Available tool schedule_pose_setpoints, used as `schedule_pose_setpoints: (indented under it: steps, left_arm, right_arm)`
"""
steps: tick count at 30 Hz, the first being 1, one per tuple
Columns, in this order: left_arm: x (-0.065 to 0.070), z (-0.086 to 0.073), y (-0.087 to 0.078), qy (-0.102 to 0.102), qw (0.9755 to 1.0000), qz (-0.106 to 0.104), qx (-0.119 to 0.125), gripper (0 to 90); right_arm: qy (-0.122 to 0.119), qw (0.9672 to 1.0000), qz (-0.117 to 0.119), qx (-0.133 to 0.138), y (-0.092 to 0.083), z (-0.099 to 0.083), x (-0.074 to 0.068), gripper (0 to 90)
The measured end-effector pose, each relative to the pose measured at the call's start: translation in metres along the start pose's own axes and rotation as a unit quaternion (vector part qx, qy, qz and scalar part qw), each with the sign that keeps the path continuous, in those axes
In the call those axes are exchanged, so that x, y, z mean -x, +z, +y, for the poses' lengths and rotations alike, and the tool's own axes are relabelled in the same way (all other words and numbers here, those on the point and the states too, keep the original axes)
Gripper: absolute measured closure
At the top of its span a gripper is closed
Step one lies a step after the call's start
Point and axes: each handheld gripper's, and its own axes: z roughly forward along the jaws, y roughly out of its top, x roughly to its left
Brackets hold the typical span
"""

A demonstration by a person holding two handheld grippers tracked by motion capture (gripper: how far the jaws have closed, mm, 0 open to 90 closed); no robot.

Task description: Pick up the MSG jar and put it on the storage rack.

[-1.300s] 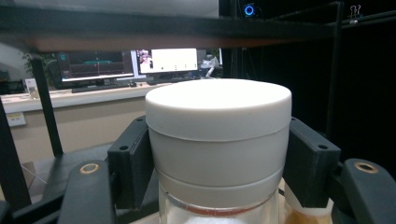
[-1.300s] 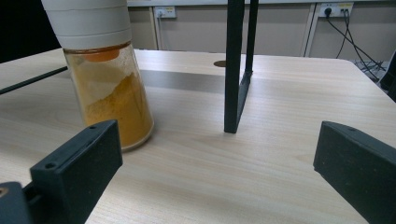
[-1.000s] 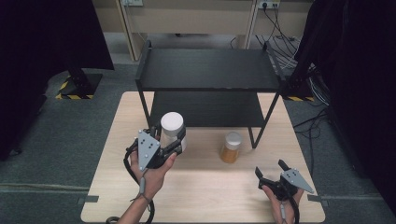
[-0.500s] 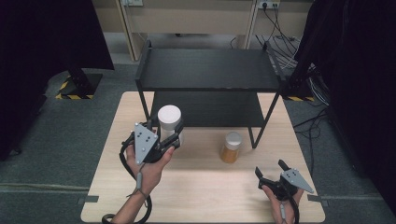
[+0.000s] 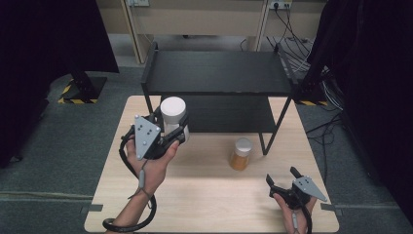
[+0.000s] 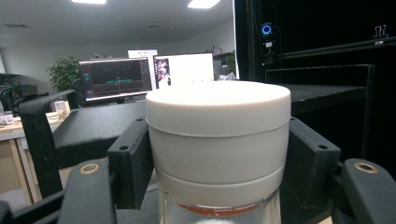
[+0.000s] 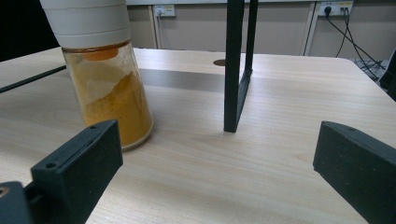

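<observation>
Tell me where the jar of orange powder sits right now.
In the high view the jar of orange powder stands on the table right of centre, just left of the black shelf's front right leg, ahead of the open right gripper.

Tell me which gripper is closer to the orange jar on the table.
Right. The right gripper sits open just short of the orange jar; the left gripper holds a white-capped jar farther off.
</observation>
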Motion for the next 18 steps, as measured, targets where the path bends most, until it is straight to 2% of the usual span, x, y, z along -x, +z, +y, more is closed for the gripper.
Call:
schedule_pose_setpoints:
  steps: [18]
  left_arm:
    - [-0.003,0.03,0.007,0.005,0.9999,0.007,0.013,33.6]
  right_arm:
    - [0.001,1.0,0.0,-0.001,0.0,0.001,0.0,1.8]
